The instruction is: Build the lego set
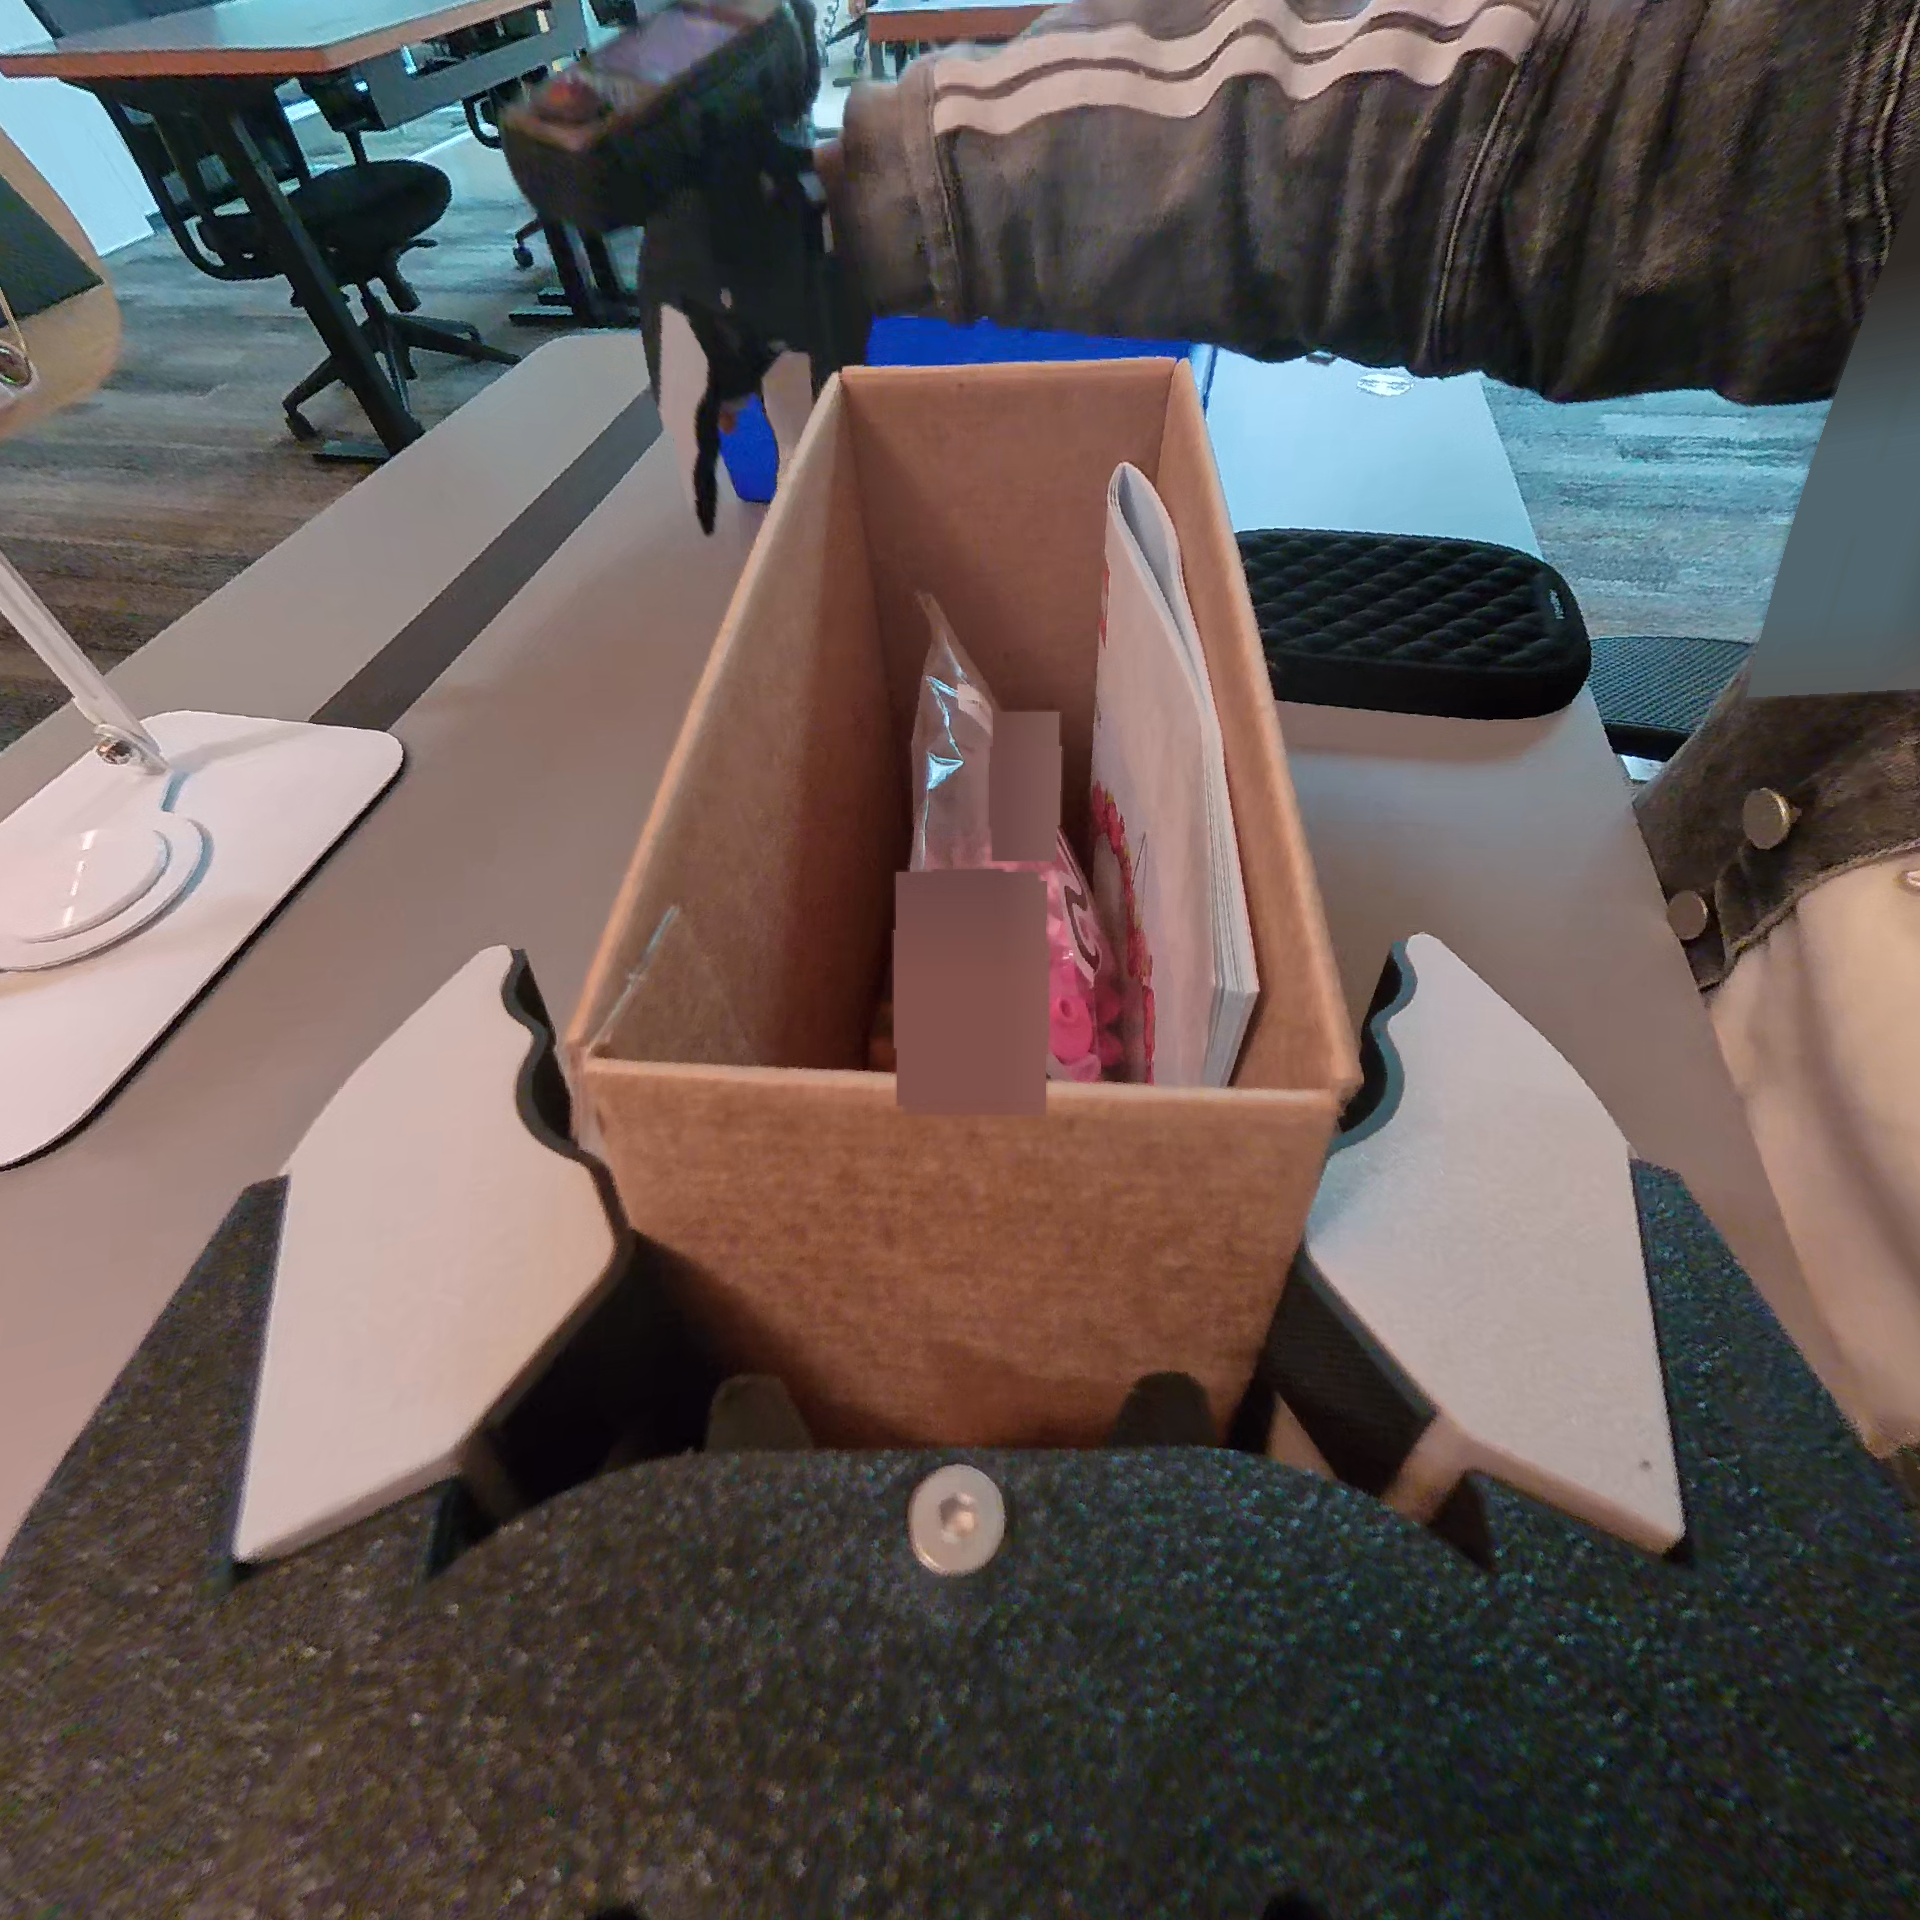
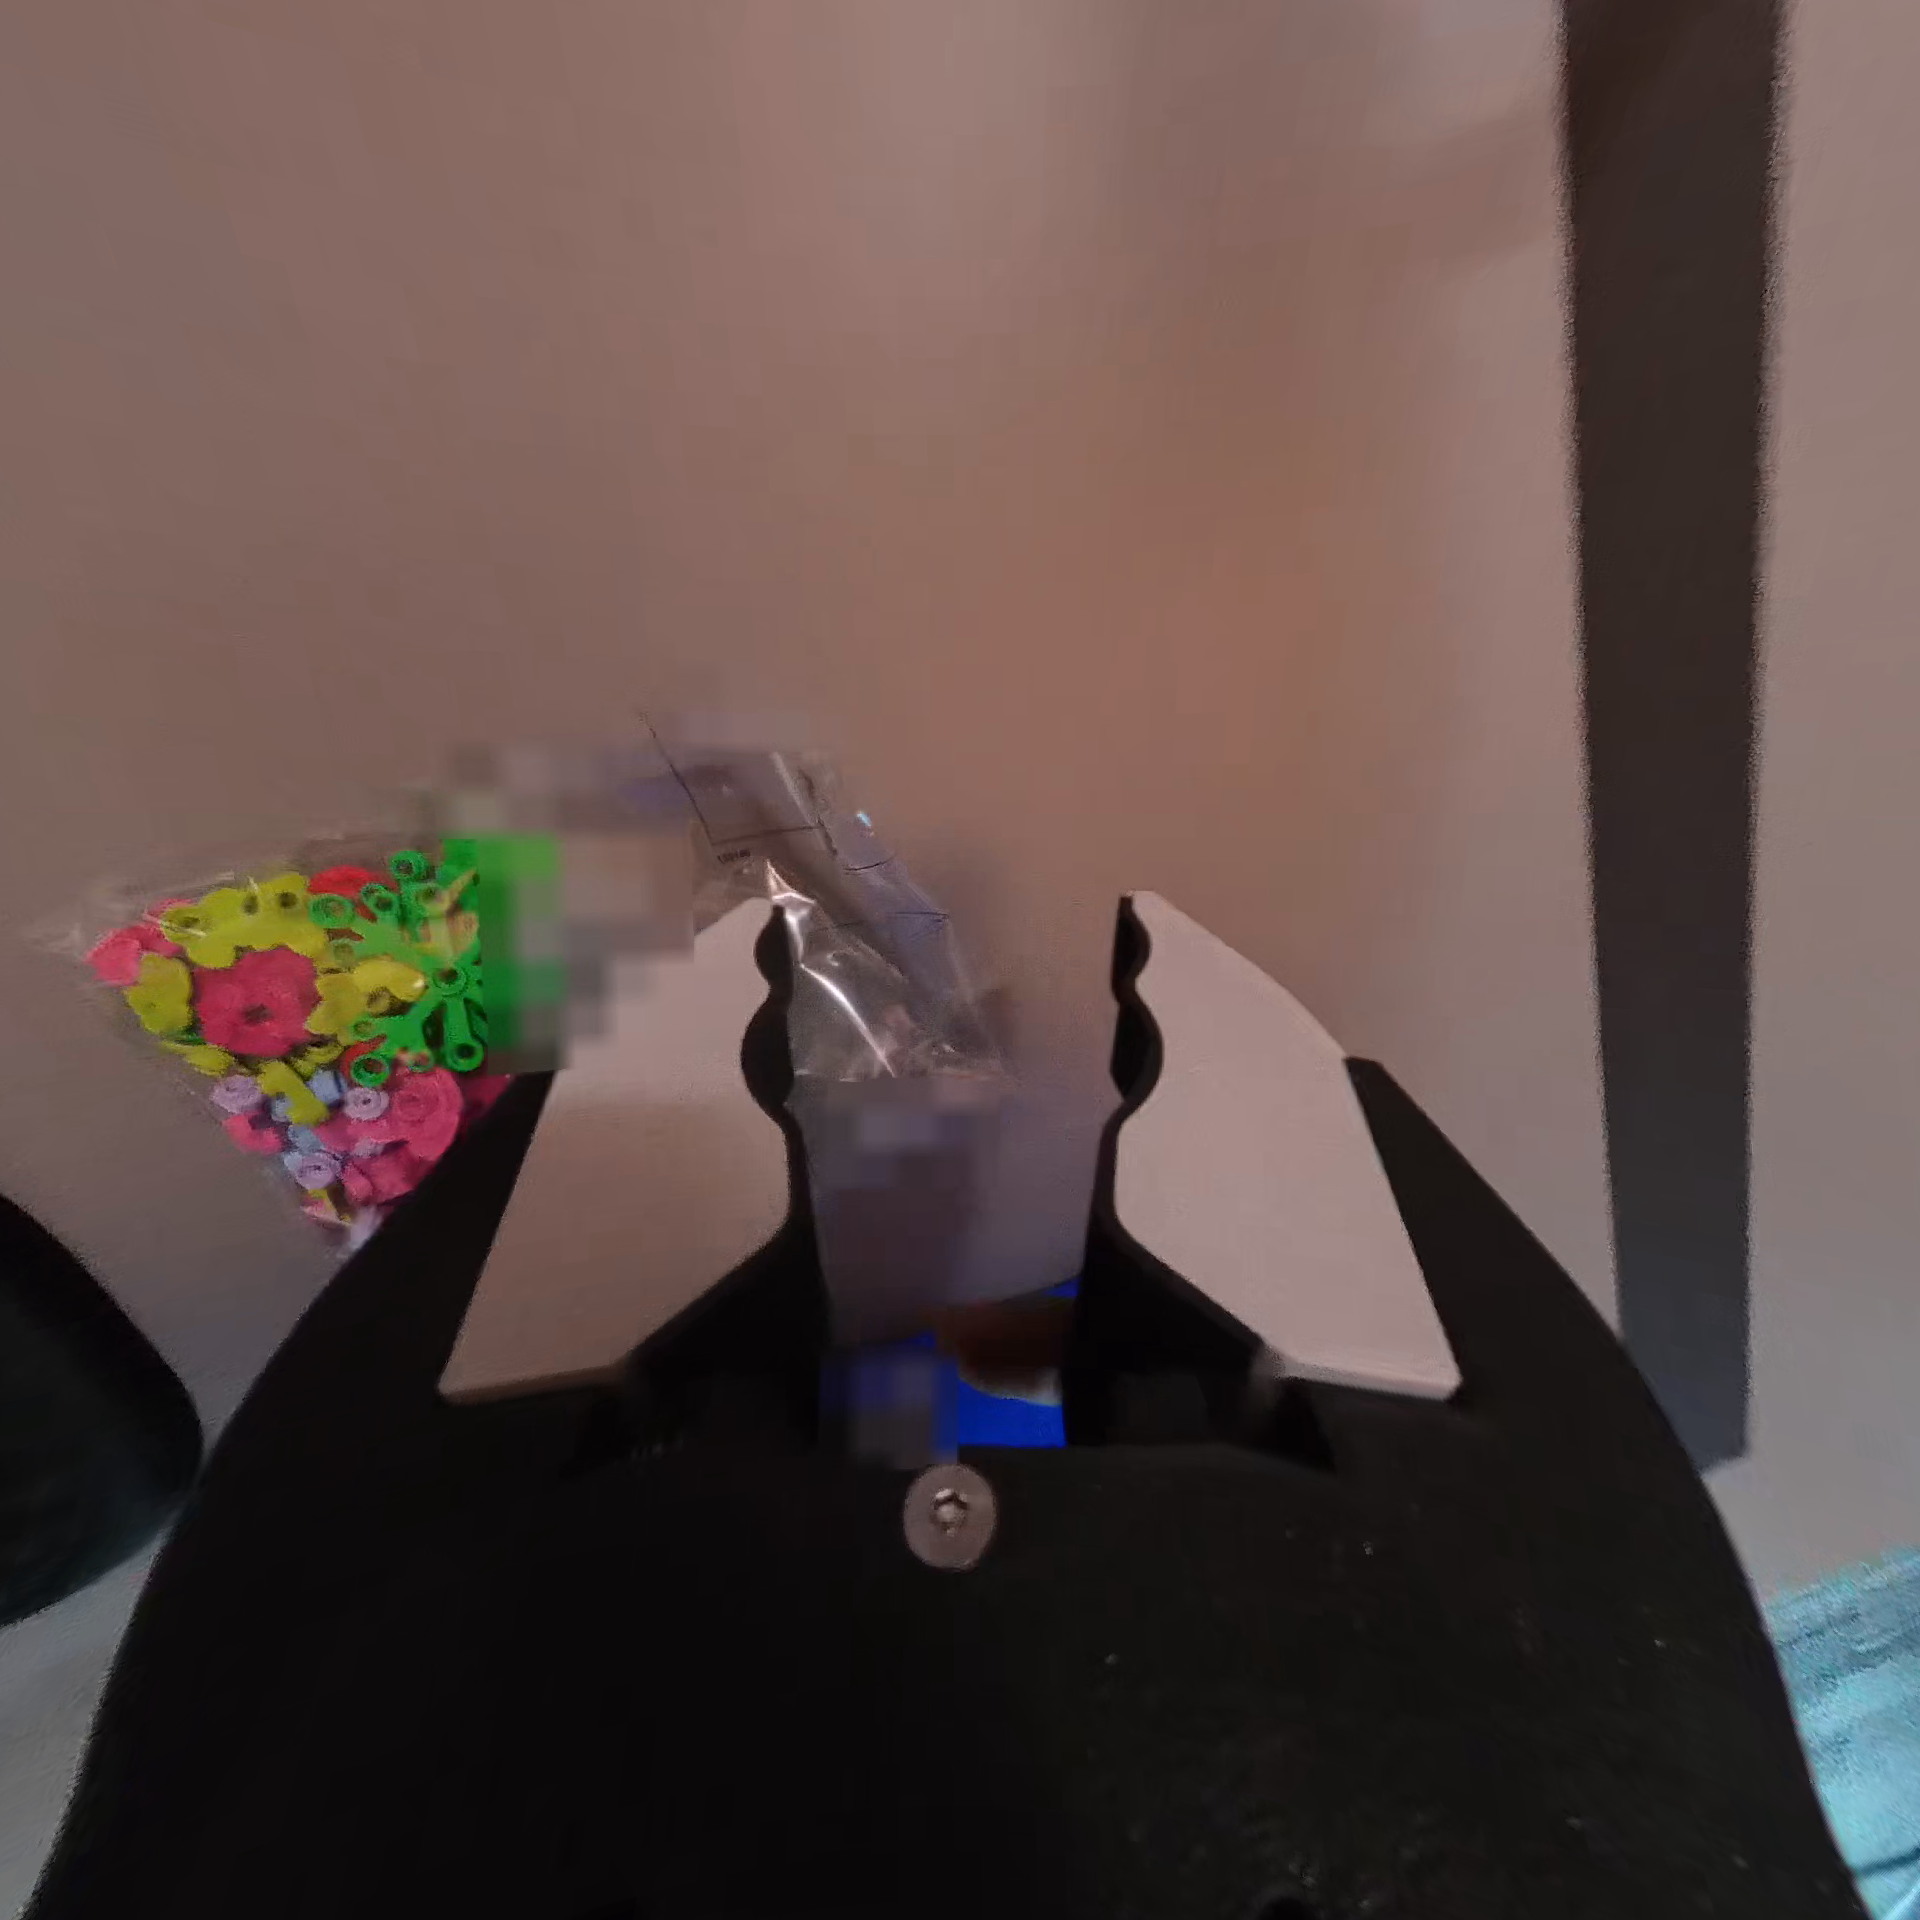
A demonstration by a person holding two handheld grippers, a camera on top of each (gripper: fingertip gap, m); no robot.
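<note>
Cardboard box (image 1: 966, 1226), open-topped, stands upright on the grey table (image 1: 499, 665). Inside it, against the box's right wall, a white instruction booklet (image 1: 1174, 831) stands on edge; left of the booklet, a clear bag of pink pieces (image 1: 1081, 997), partly masked. Left gripper (image 1: 961, 1039) spread wide, one white finger on each side of the box's near end, dark pads at the box walls; contact looks likely but cannot be confirmed. Beyond the box's far left corner the right gripper (image 1: 717, 436) hangs over the table, blurred, held by an arm in a dark denim sleeve (image 1: 1403, 197) that crosses above the box. From its own camera the right gripper (image 2: 945, 935) has its fingers parted, nothing pinched; a clear bag of red, yellow and green flower pieces (image 2: 301, 997) lies on the table (image 2: 935, 416), its crumpled clear end reaching between the fingertips. Something blue (image 1: 748, 457) sits behind the box. Left of the box, a white lamp base (image 1: 135, 862); right of it, a black quilted pad (image 1: 1403, 613).
</note>
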